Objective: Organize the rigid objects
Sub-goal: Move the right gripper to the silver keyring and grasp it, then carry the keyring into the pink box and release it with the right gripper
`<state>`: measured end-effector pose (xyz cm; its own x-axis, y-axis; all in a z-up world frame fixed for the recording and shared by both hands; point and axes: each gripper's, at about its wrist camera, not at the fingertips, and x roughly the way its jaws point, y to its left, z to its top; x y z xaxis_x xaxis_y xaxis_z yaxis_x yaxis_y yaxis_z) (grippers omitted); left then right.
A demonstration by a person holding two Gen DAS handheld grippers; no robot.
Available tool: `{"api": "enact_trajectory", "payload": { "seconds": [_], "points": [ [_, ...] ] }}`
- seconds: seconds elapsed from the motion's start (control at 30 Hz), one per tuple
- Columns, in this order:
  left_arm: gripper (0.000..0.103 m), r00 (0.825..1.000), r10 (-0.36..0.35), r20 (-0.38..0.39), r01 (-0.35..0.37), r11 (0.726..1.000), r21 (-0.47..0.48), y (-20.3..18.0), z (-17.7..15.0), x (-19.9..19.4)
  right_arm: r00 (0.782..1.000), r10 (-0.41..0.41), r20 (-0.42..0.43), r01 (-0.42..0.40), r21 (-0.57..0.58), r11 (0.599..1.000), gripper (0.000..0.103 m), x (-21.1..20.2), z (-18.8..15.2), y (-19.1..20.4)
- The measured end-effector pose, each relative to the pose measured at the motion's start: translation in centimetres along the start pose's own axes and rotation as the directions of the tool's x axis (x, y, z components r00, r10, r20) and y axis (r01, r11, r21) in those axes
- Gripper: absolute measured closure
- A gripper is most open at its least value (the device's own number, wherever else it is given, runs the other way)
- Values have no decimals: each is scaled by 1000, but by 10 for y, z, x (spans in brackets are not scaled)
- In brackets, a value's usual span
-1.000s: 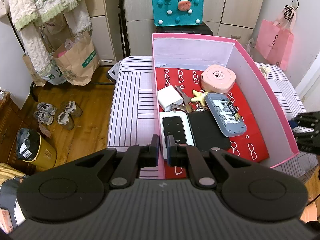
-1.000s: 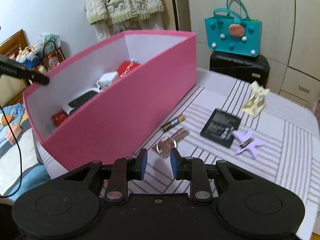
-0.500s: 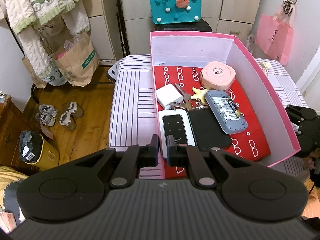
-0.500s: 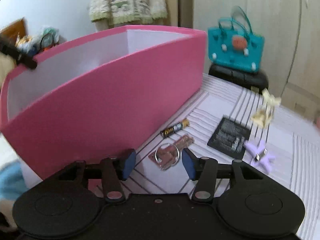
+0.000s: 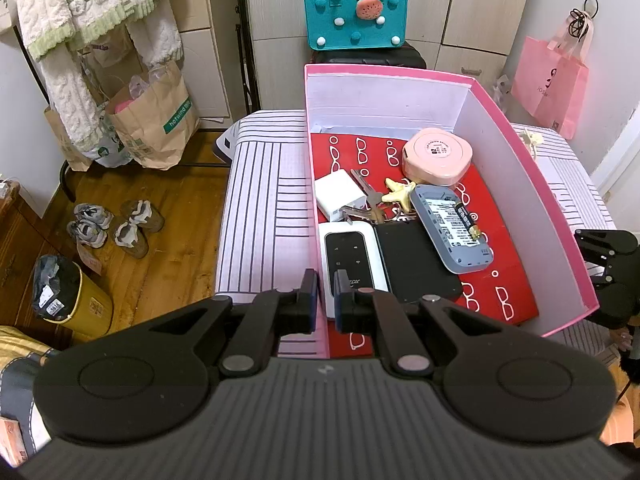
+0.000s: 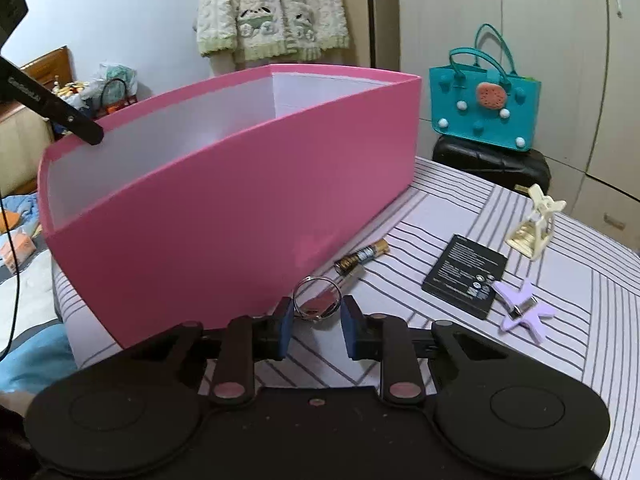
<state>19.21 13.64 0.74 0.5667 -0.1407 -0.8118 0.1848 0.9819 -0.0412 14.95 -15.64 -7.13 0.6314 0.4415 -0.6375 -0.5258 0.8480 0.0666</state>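
Note:
A pink box [image 5: 520, 184] stands on the striped bed cover and holds a pink round case [image 5: 436, 156], a white charger [image 5: 340, 196], keys [image 5: 368, 208], a white remote [image 5: 348, 256] and a grey device [image 5: 448, 232]. My left gripper [image 5: 326, 294] is shut on the box's near wall. Outside the box, my right gripper [image 6: 316, 320] is closing. A pink tag with a metal key ring [image 6: 318, 303] sits between its blue pads, which touch its sides. Beyond it lie a battery [image 6: 362, 256], a black card [image 6: 464, 270], a purple star clip [image 6: 524, 312] and a cream clip [image 6: 534, 224].
The pink box's outer wall [image 6: 240, 216] rises close to the left of my right gripper. A teal bag [image 6: 484, 104] sits on a black case behind the bed. Paper bags [image 5: 152, 120], shoes [image 5: 116, 224] and a yellow bin [image 5: 76, 300] stand on the wooden floor.
My right jaws opened wide, then narrowed around the key-ring tag as the gripper came in closer to it. The ring now stands up. The left gripper has kept still on the box wall.

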Motion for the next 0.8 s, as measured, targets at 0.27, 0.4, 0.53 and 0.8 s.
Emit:
{"api": "enact_trajectory", "payload": {
  "seconds": [0.27, 0.4, 0.53, 0.8],
  "points": [
    [96, 1000, 0, -1, 0, 1000, 0, 0, 0, 0, 999, -9, 49, 7, 27, 1000, 74, -12, 4, -1],
    [97, 1000, -1, 0, 1, 1000, 2, 0, 0, 0, 998, -8, 69, 5, 41, 999, 74, -20, 14, -3],
    [97, 1000, -1, -3, 1, 1000, 5, -1, -1, 1, 997, -12, 83, 9, 41, 999, 74, -30, 24, -4],
    [97, 1000, -2, -3, 2, 1000, 10, -4, -1, 3, 992, -39, 122, 34, 41, 999, 74, -52, 43, -4]
  ]
}}
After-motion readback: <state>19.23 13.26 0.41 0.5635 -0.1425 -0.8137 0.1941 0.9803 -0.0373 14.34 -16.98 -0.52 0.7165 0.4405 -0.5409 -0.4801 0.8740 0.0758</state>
